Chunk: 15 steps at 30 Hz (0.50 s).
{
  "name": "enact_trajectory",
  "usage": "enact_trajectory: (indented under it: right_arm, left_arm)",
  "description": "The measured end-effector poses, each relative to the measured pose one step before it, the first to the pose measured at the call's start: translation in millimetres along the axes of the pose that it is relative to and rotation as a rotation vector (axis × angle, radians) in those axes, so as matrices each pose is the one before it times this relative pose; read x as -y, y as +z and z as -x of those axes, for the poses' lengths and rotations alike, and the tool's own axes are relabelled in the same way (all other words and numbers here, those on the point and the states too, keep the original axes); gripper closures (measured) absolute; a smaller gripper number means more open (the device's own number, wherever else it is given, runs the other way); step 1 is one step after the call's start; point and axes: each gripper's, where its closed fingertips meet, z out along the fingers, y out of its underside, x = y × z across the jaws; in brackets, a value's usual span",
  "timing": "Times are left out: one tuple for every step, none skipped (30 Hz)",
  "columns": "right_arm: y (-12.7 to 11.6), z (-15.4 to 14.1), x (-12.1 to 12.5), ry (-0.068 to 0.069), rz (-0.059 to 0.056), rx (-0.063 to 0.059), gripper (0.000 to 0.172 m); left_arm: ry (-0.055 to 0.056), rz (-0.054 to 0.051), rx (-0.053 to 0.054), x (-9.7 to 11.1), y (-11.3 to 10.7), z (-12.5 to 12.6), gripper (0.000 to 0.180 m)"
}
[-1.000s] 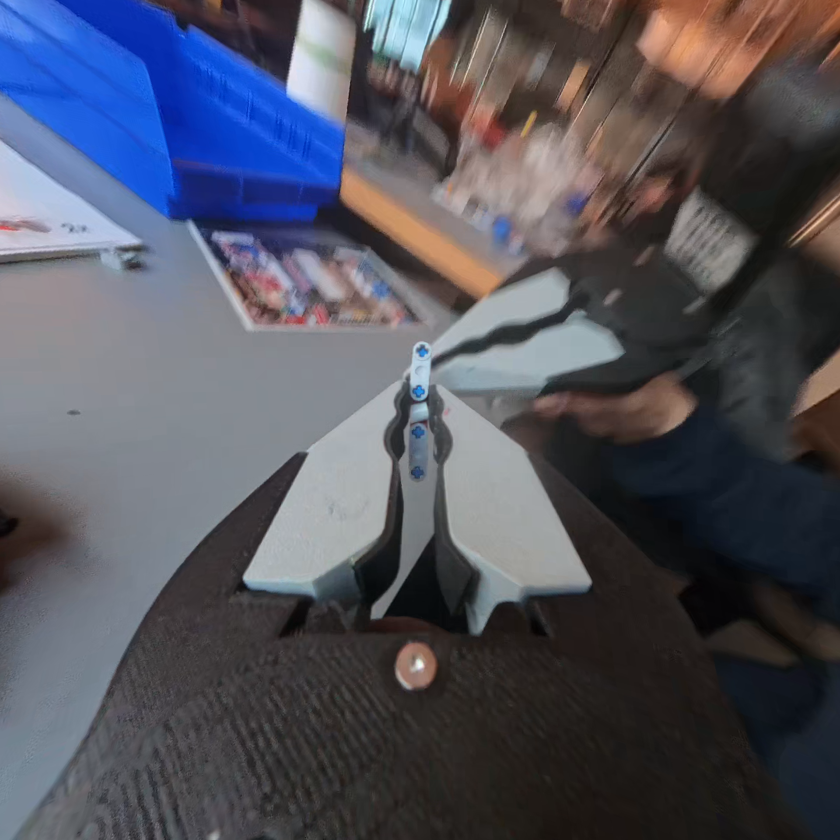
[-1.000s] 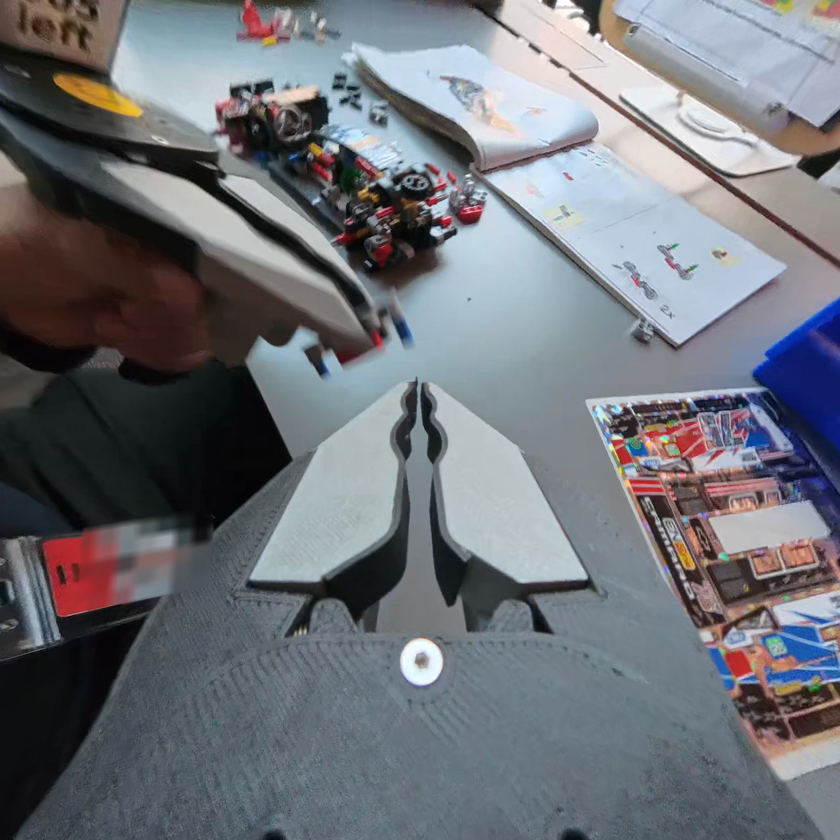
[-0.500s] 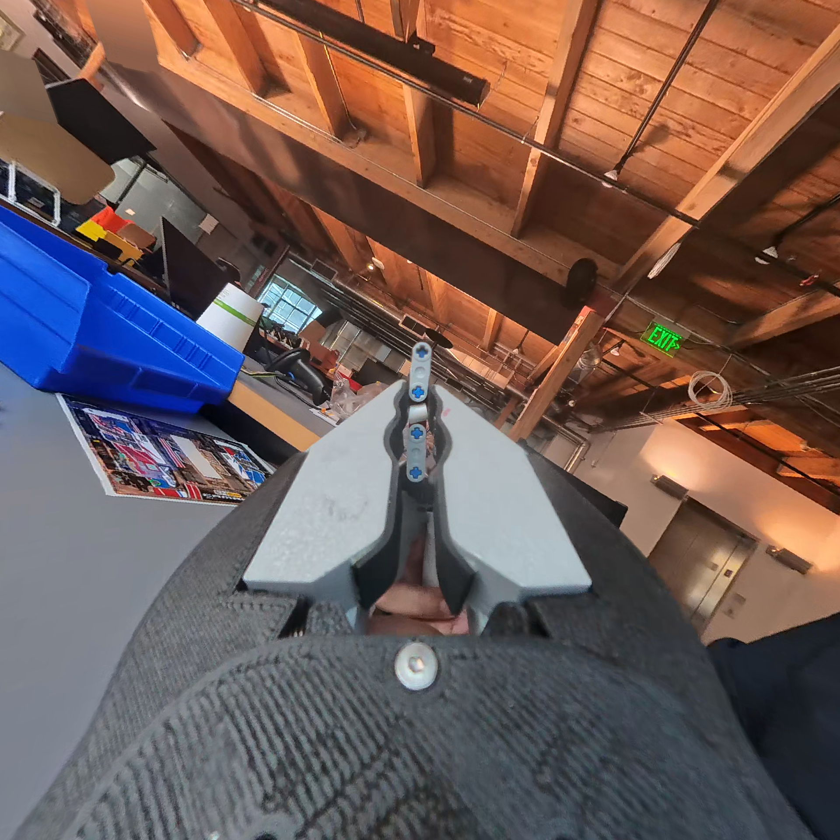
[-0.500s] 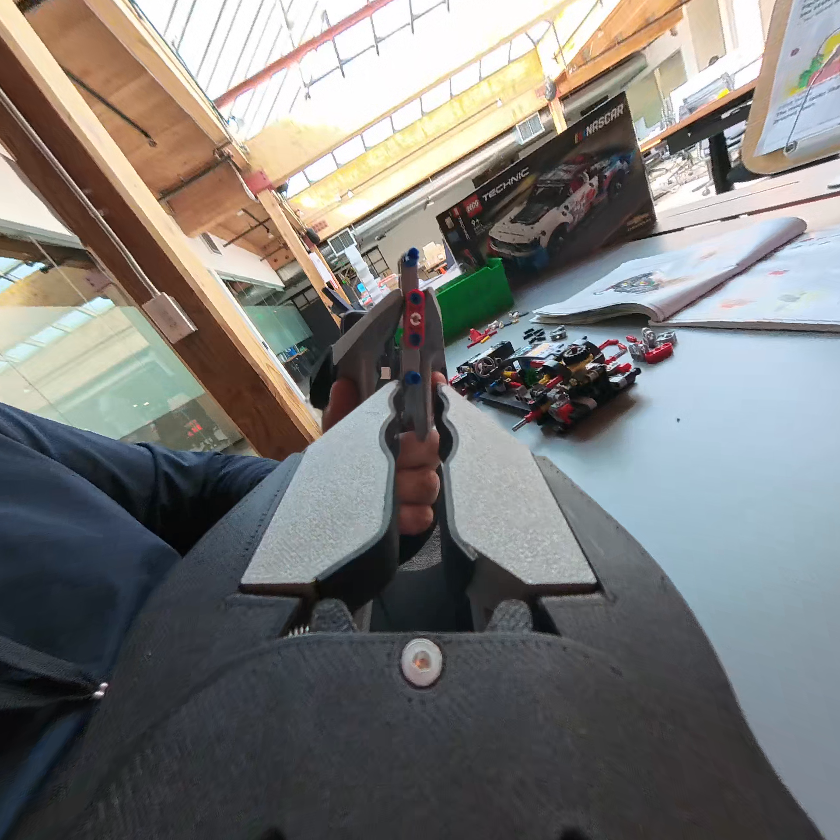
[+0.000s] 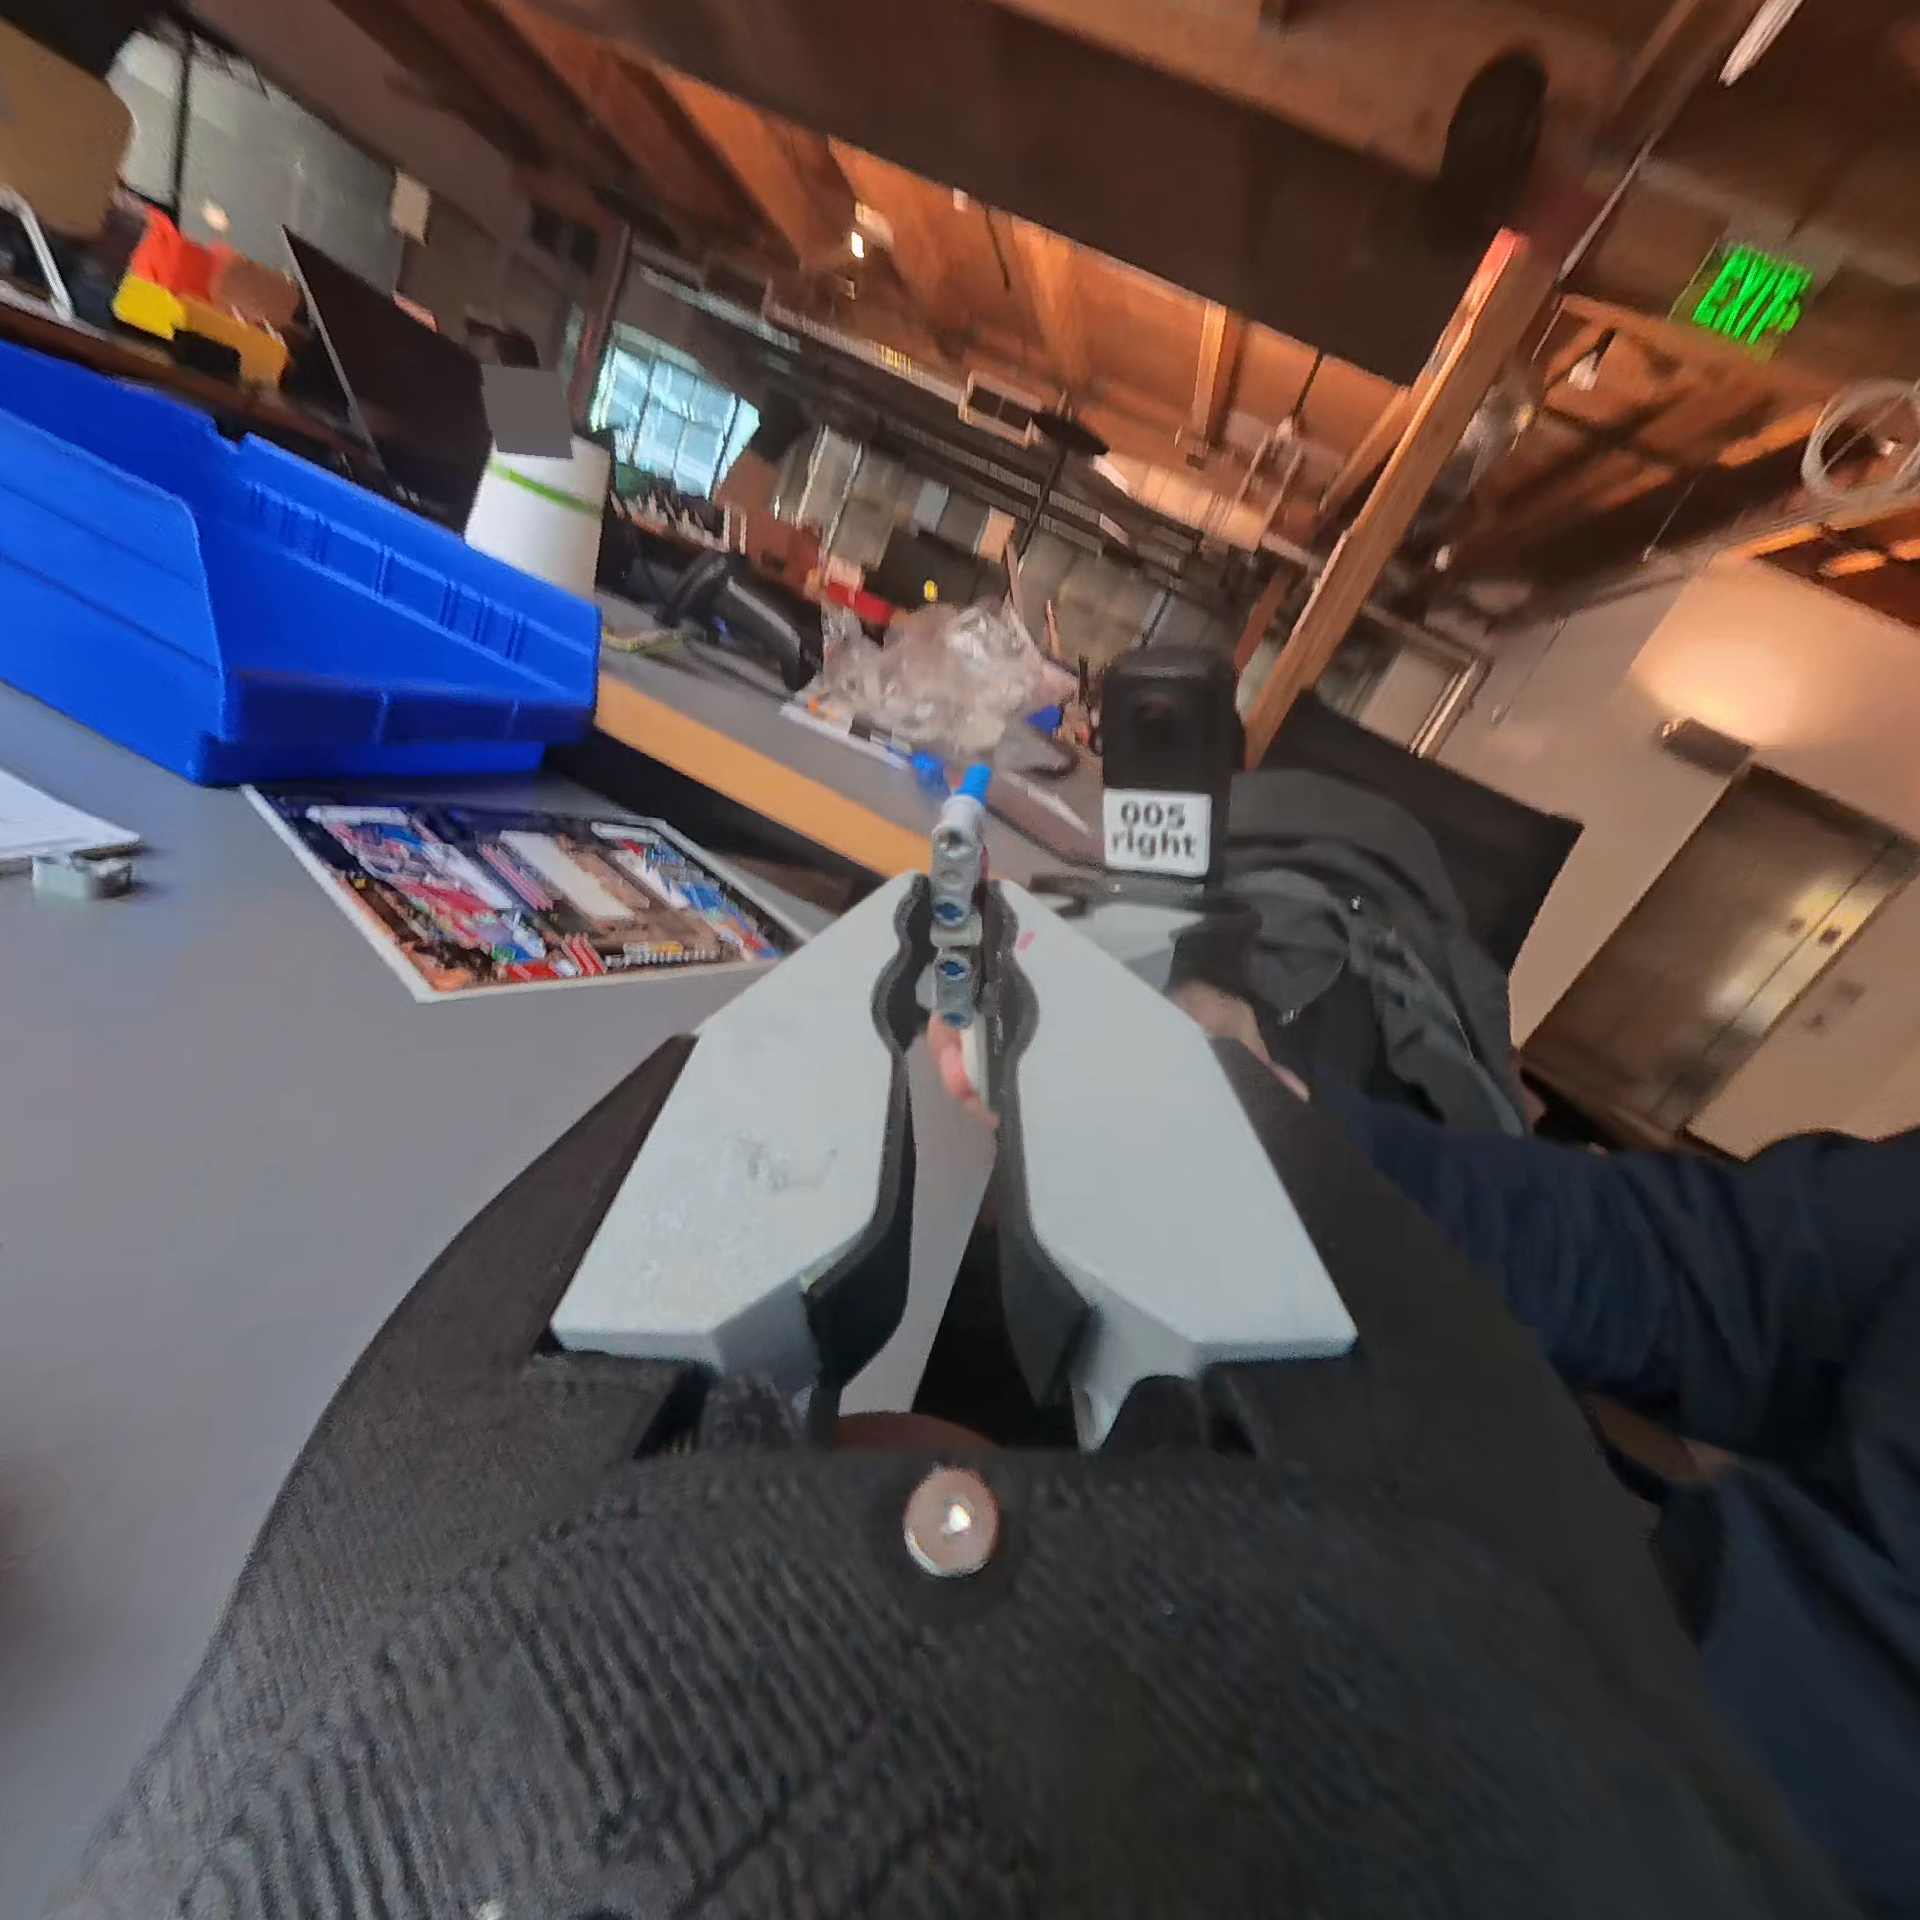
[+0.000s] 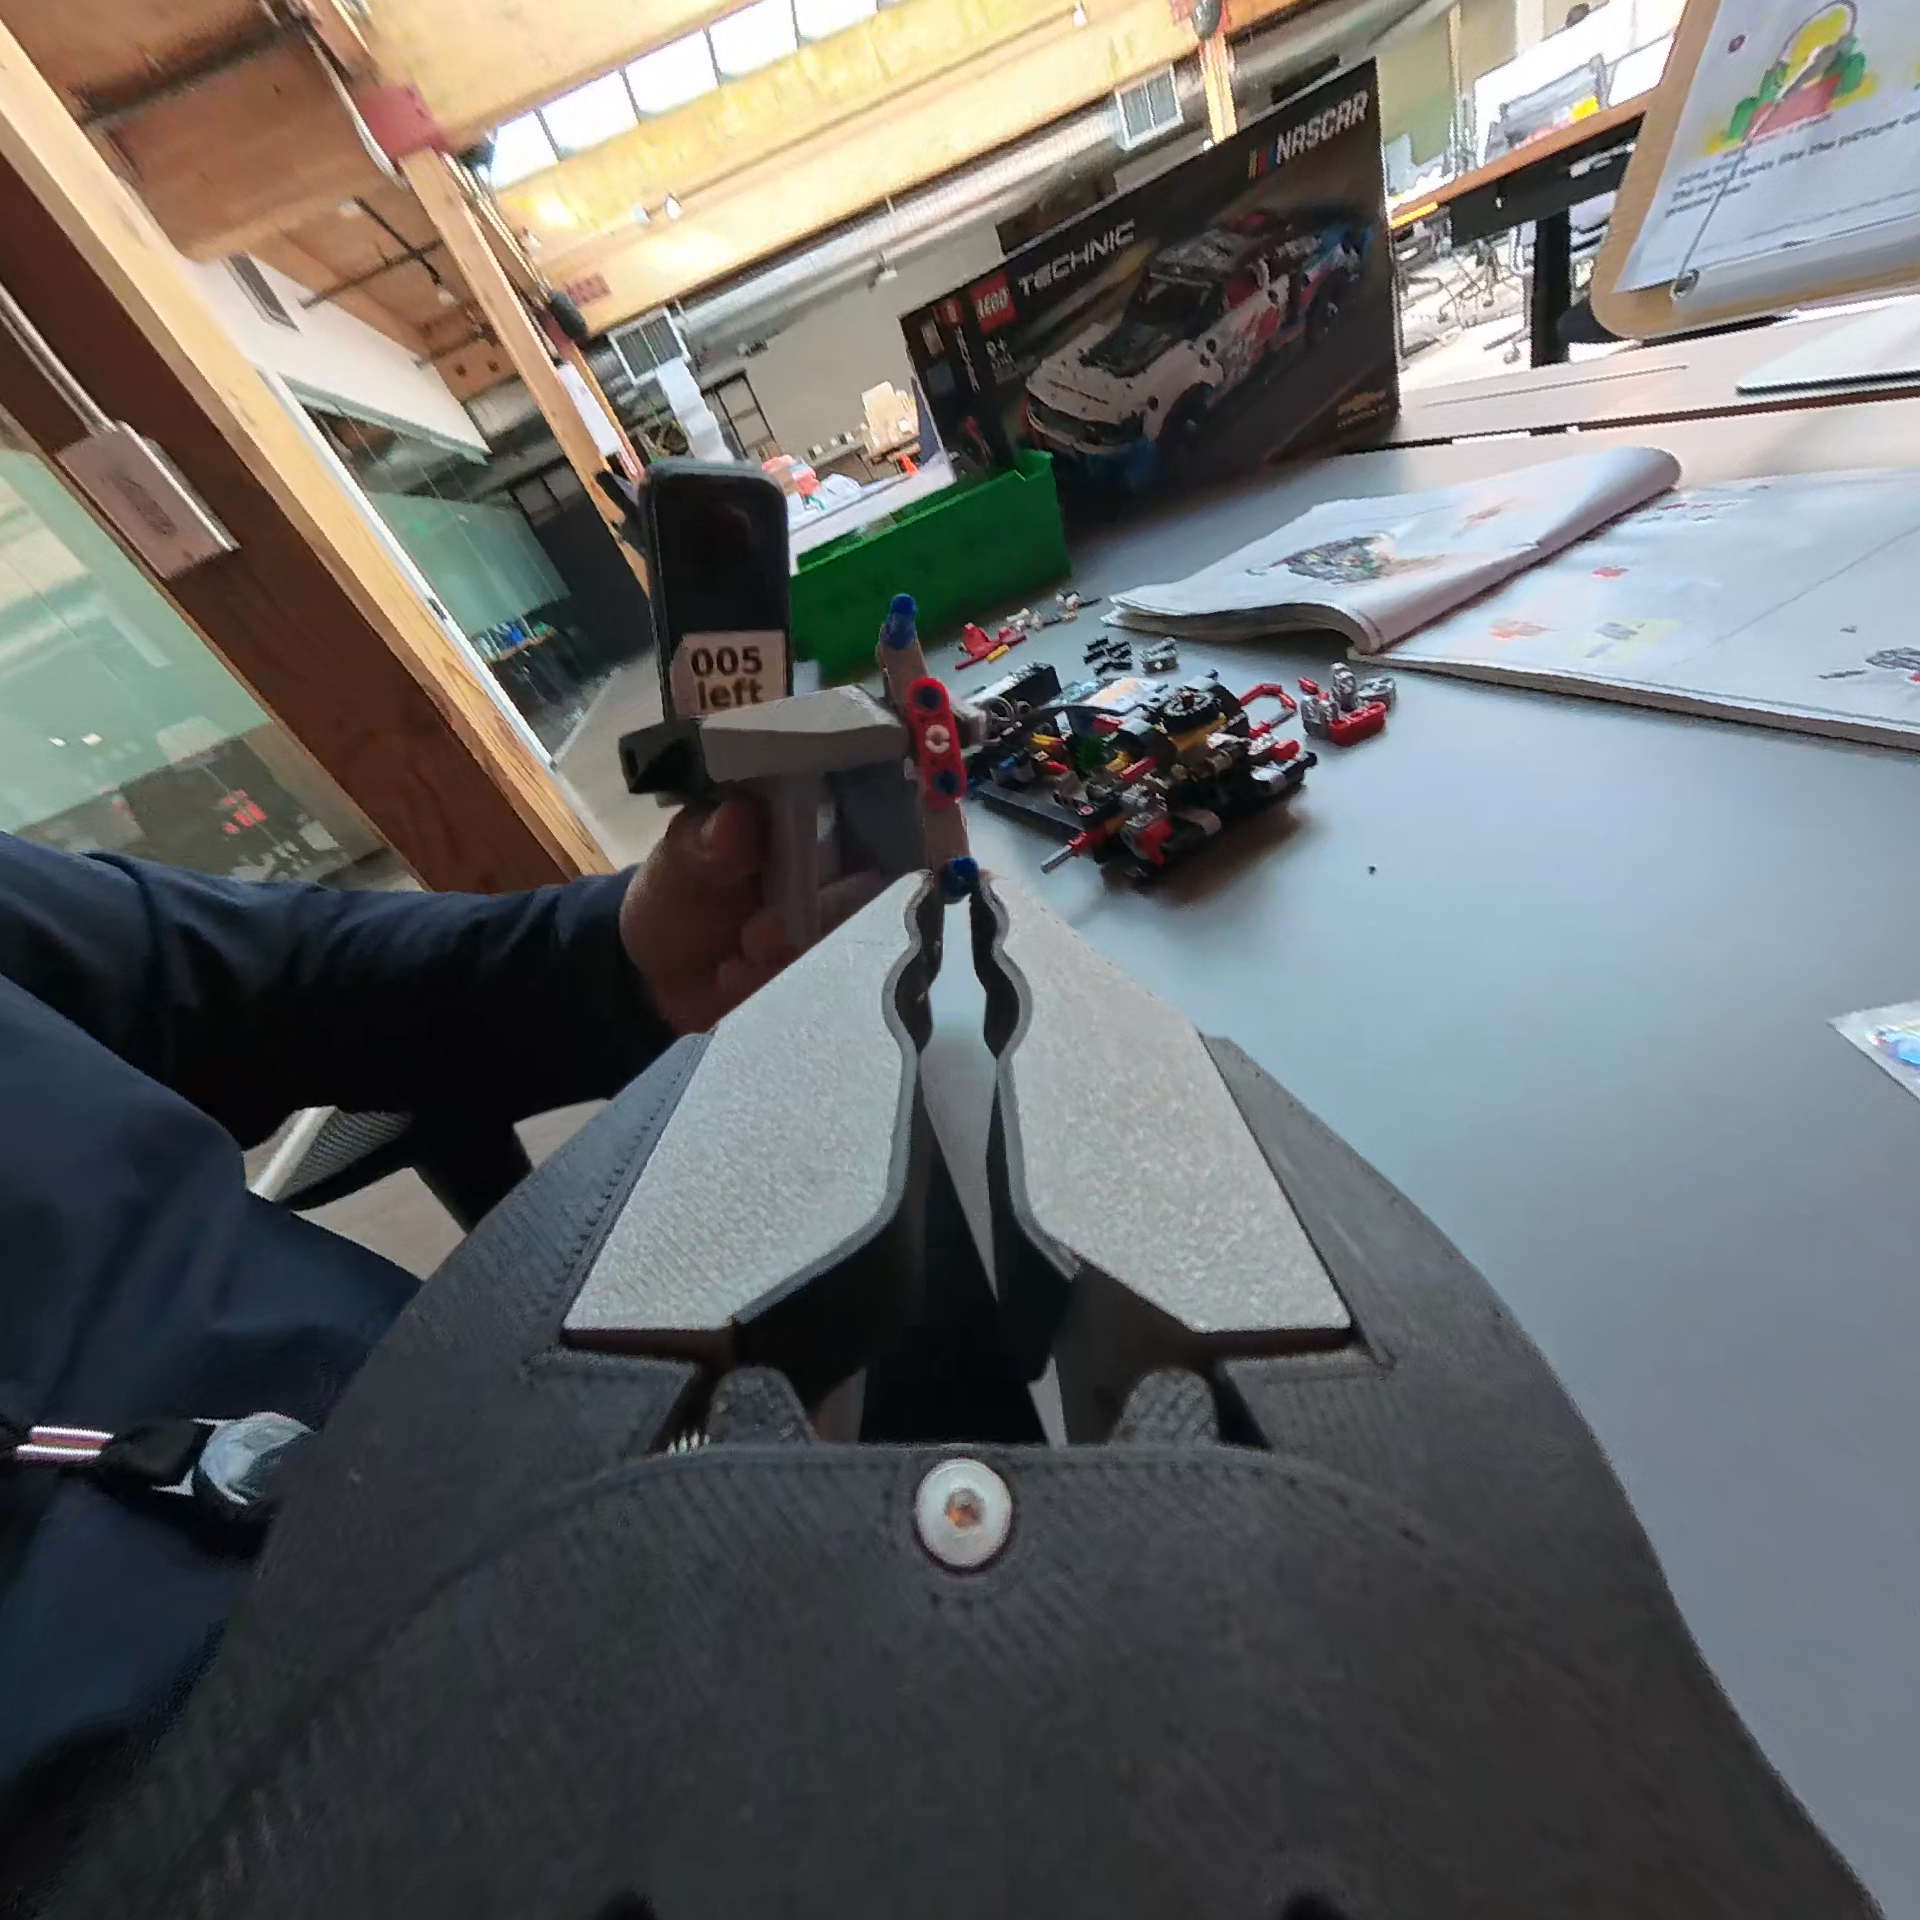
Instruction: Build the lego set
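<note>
Grey beam upright (long axis vertical) between left fingers

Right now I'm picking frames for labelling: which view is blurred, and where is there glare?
Left wrist view: motion-blurred background, green sign smeared; grey beam with blue pins fairly sharp. Right wrist view: mostly sharp, bright skylights washed out, soft sheen on the grey table.

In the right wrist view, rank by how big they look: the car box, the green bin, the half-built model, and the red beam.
1. Car box
2. Model and green bin: about alike, unsure
3. Red beam, smallest, though nearest the camera
</note>
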Motion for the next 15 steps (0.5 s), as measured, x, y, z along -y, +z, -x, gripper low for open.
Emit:
enact_trajectory:
  right_arm:
    - [-1.66,-2.2,-0.85,-0.0047,0.0089,-0.0065,0.17]
    - [-2.05,-1.82,0.58,0.003,0.0014,-0.0022,0.171]
    - [-1.98,-1.84,-0.05,0.0078,0.0087,0.002,0.171]
    - [-1.79,-0.64,-1.33,0.0063,0.0187,0.0105,0.171]
    - [-1.95,-0.89,-1.36,0.0029,0.0172,0.0065,0.172]
    - [-2.45,-2.67,0.58,-0.0064,-0.0002,-0.0098,0.172]
    - [-2.1,-2.19,0.6,-0.0037,-0.0012,-0.0061,0.172]
    - [-1.44,-0.92,-0.11,0.0041,0.0022,0.0037,0.172]
    - [-0.13,-2.3,-1.93,0.0096,0.0128,-0.0025,0.172]
    - [0.7,-8.78,-5.8,0.0096,0.039,-0.0394,0.172]
    - [0.71,-16.01,-7.34,-0.011,0.0497,-0.087,0.172]
    - [0.78,-14.48,-6.08,-0.0202,0.0441,-0.0853,0.172]
    - [1.11,-4.33,-3.56,-0.0106,0.0332,-0.0246,0.172]
    - [0.18,0.07,-1.06,-0.0152,0.0197,-0.0027,0.172]
    - [-0.55,-1.01,-1.06,-0.0308,0.0179,-0.0156,0.172]
  left_arm:
    - [-0.0106,0.0364,-0.0048,-3.6,-1.54,2.88,0.174]
    - [-0.0138,0.0337,-0.0112,-3.66,-1.51,2.01,0.174]
    - [-0.021,0.038,-0.0102,-4.63,-1.17,2.24,0.173]
    - [-0.017,0.0385,-0.0068,-4.27,-1.22,2.21,0.172]
    - [-0.0004,0.0232,-0.0001,-2.31,-1.17,1.97,0.172]
    - [0.0122,0.0147,0.0025,-1.53,-0.81,1.79,0.173]
    - [0.0132,0.0187,0.0097,-1.87,-0.43,2.44,0.174]
    - [0.01,0.0204,0.0099,-2.0,0.01,2.22,0.173]
    - [0.0022,0.0168,0.0,-1.75,0.72,0.86,0.175]
    - [-0.0141,0.0246,0.0172,-2.72,1.93,4.29,0.177]
    - [-0.0097,0.0444,0.0719,-4.19,1.62,12.58,0.179]
    - [-0.0067,0.0543,0.1024,-5.46,0.92,16.34,0.18]
    - [0.0149,0.0736,0.0418,-8.29,0.62,6.05,0.18]
    - [0.0378,0.0804,0.0045,-10.37,-0.48,-0.87,0.18]
    - [0.0371,0.07,0.0034,-10.66,-1.23,-1.89,0.18]
